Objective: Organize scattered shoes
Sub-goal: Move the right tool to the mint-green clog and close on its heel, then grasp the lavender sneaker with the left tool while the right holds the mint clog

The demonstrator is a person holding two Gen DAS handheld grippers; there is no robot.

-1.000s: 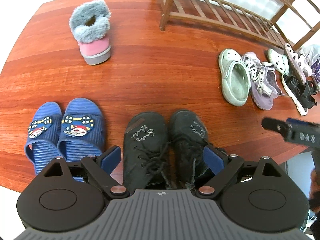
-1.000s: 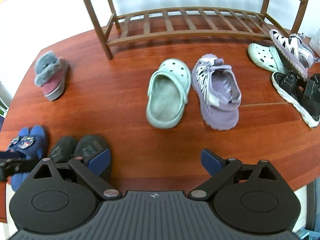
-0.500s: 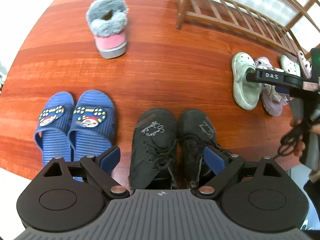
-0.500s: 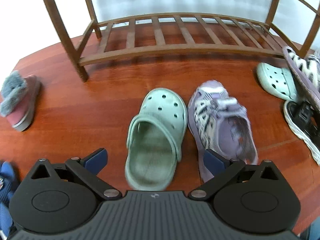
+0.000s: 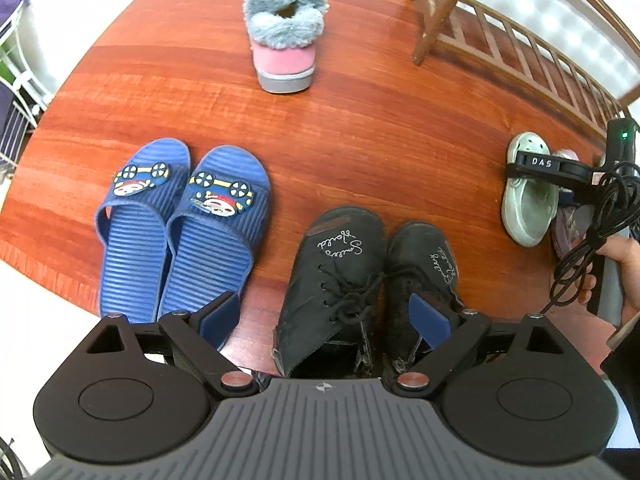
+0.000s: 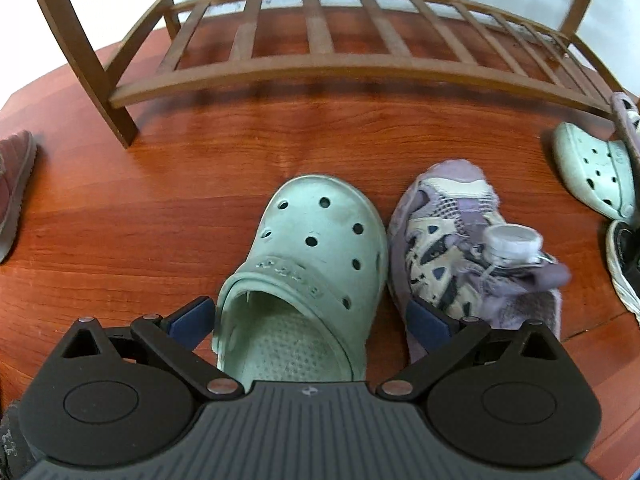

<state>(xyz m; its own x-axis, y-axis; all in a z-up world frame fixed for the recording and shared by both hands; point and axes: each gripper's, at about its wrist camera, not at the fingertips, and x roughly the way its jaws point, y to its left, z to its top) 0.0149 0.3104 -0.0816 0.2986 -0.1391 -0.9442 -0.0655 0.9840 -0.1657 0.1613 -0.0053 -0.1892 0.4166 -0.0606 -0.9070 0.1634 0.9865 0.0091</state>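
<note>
Squarely between right claw (image 6: 308,316): mint clog (image 6: 304,276).

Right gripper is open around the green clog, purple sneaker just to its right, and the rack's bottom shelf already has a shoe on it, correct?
Not quite. The right wrist view shows the rack's bottom shelf bare, with no shoe on it. The rest stands: the right gripper is open around the green clog, and the purple sneaker lies just to its right.
</note>
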